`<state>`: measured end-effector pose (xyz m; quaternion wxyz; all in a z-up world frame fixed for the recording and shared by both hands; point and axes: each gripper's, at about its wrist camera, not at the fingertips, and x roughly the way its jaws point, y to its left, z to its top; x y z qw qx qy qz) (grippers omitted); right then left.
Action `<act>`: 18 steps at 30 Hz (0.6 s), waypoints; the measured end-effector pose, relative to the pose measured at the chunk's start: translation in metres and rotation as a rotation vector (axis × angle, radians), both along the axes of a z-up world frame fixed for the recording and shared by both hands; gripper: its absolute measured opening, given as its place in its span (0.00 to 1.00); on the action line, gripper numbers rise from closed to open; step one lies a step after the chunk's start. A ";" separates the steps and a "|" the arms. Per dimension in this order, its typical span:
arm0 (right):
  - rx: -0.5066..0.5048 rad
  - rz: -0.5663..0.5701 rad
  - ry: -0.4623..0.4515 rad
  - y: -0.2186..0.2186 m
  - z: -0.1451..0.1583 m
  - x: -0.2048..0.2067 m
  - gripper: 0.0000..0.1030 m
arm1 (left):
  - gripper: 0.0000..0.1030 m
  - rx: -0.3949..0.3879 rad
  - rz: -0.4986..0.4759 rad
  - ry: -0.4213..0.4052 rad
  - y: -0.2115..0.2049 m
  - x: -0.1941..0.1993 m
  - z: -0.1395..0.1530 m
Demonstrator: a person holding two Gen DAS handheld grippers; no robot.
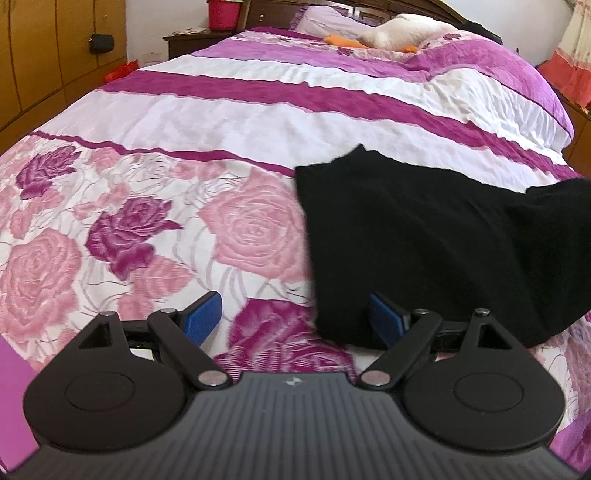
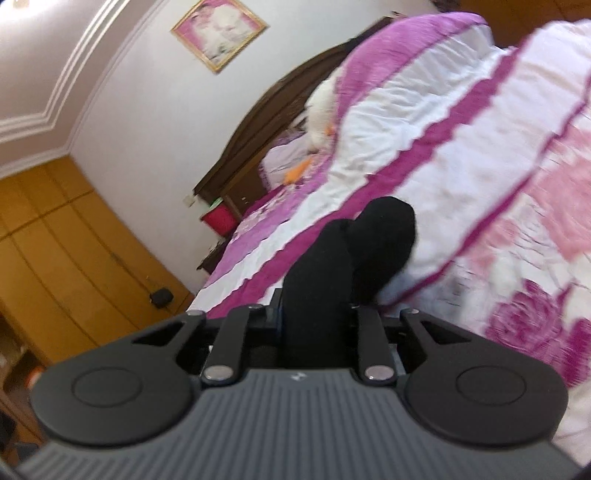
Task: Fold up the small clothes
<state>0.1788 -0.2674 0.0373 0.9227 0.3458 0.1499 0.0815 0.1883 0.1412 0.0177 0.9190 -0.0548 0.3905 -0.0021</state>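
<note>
Left tongs: the left tongs (image 1: 295, 319) are hovering wide apart and empty over the near edge of the bed (image 1: 240, 122); the right-hand blue pad (image 1: 384, 321) is sitting just at the near hem of the black garment (image 1: 424, 240), gripping nothing.
Right tongs: the right tongs (image 2: 314, 317) are pinching a bunched fold of that black garment (image 2: 332, 266), whose free end is drooping forward toward the bedspread.
Garment: it is lying across the near right part of the bed, over the rose print, one end rising off to the right.
Farther off: a white plush toy (image 1: 402, 33) is resting toward the head of the bed.
Risk: I judge that pulling with one grip alone is likely to drag and crumple the cloth; the left pad may catch only a single layer.
</note>
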 end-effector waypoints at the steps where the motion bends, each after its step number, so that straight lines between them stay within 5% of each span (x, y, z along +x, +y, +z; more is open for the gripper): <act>1: -0.014 0.014 -0.005 0.007 0.005 0.003 0.21 | 0.86 -0.003 0.007 -0.002 0.004 -0.001 0.001; 12: -0.186 0.159 -0.064 0.112 0.052 0.032 0.20 | 0.86 -0.018 0.064 -0.025 0.042 -0.008 0.005; 18: -0.353 0.345 -0.037 0.193 0.035 0.056 0.20 | 0.86 -0.073 0.095 -0.014 0.065 -0.012 -0.002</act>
